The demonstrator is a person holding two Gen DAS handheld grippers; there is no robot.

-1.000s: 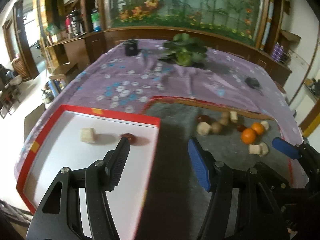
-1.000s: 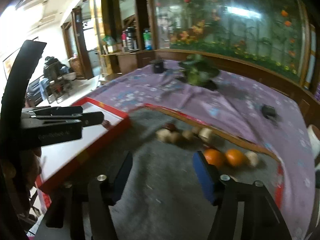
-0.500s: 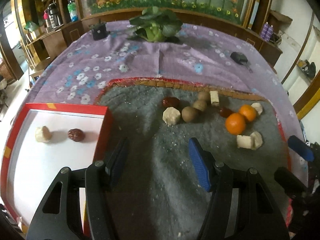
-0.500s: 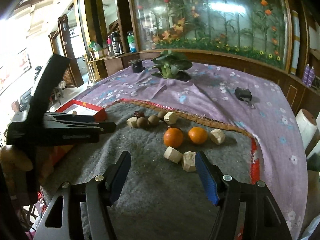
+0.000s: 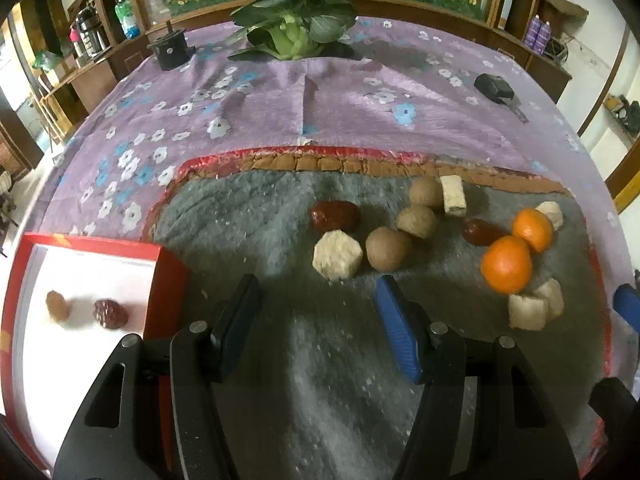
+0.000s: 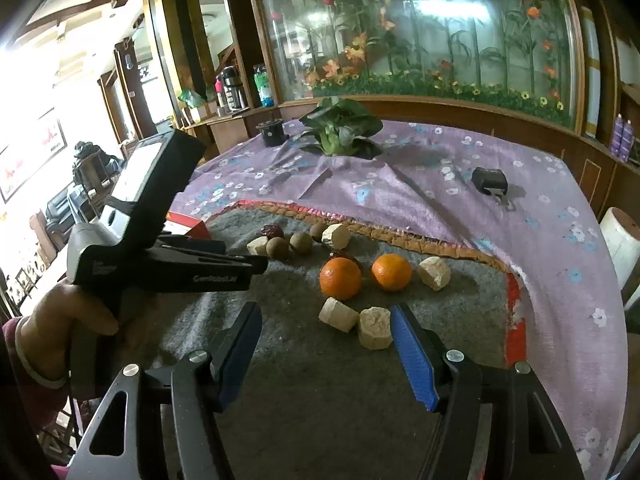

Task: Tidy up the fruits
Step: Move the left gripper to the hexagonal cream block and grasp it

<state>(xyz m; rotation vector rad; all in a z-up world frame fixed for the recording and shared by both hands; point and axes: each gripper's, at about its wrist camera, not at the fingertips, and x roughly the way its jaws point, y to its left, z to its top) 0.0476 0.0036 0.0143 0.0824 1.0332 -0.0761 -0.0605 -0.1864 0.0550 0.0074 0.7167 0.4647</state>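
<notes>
Grey felt mat (image 5: 280, 360) on purple cloth holds the loose fruit. Your left gripper (image 5: 316, 320) hangs spread and empty short of the pale chunk (image 5: 338, 255); right gripper (image 6: 326, 344) also spread, empty. Red tray (image 5: 168, 280) holds two pieces. Likely next: advance, pinch that chunk.

A large glass panel painted with flowers (image 6: 420, 28) fills the upper frame above wooden cabinetry (image 6: 460, 110). Upper left, a wooden pillar (image 6: 168, 40) stands beside a bright, washed-out doorway (image 6: 36, 92).
</notes>
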